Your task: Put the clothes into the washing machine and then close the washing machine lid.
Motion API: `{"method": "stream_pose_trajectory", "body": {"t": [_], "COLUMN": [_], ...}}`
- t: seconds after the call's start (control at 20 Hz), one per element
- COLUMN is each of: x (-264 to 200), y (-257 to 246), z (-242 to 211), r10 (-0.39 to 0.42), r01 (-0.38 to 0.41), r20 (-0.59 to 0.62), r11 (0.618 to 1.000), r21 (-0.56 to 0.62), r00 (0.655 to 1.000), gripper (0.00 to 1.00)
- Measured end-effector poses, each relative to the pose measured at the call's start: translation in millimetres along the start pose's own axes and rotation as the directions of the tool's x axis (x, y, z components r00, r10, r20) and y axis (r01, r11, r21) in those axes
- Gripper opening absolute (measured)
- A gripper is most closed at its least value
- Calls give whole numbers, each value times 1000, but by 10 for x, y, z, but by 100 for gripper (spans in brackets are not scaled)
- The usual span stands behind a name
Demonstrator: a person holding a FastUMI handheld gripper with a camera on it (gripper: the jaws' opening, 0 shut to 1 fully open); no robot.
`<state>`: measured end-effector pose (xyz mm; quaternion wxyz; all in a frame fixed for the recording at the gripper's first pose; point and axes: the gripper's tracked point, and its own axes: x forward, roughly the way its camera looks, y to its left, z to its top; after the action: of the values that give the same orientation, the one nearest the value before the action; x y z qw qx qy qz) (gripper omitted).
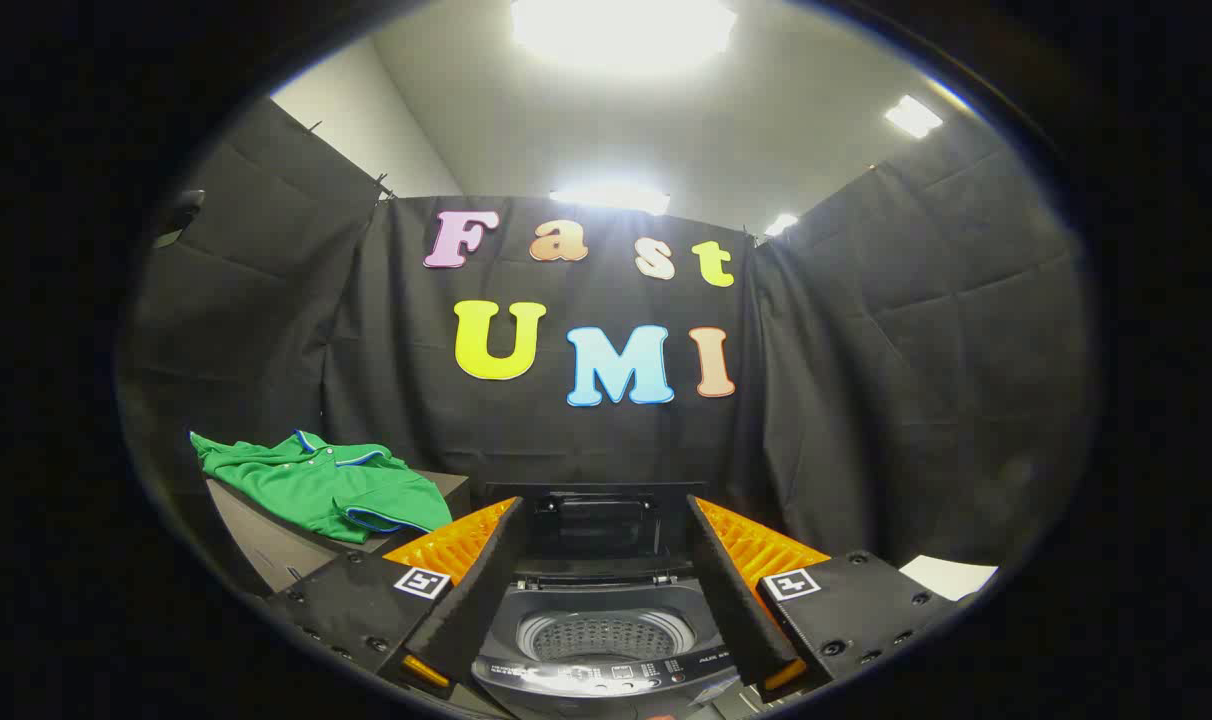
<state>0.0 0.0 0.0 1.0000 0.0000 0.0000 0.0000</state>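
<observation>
Your fingers (606,590) stand wide apart, holding nothing, above the open washing machine (606,640). Go for the green shirt (331,485) on the table (266,545): soft, light, floppy; pinch a bunched fold.

- Setting: a recording booth staged as a laundry corner, not a home.
- Landmark: a top-loading washing machine (606,630), lid raised.
- Black cloth walls (916,380) enclose the machine behind and on both sides.
- Ceiling panel lights (621,25) sit above it.
- A side table (266,545) stands left of it.
</observation>
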Motion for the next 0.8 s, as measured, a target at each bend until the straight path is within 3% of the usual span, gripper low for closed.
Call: {"method": "stream_pose_trajectory", "body": {"t": [0.8], "x": [20], "y": [-2], "z": [-161], "r10": [21], "r01": [-16], "r20": [-66], "r11": [997], "r21": [78], "r00": [998], "gripper": [97]}}
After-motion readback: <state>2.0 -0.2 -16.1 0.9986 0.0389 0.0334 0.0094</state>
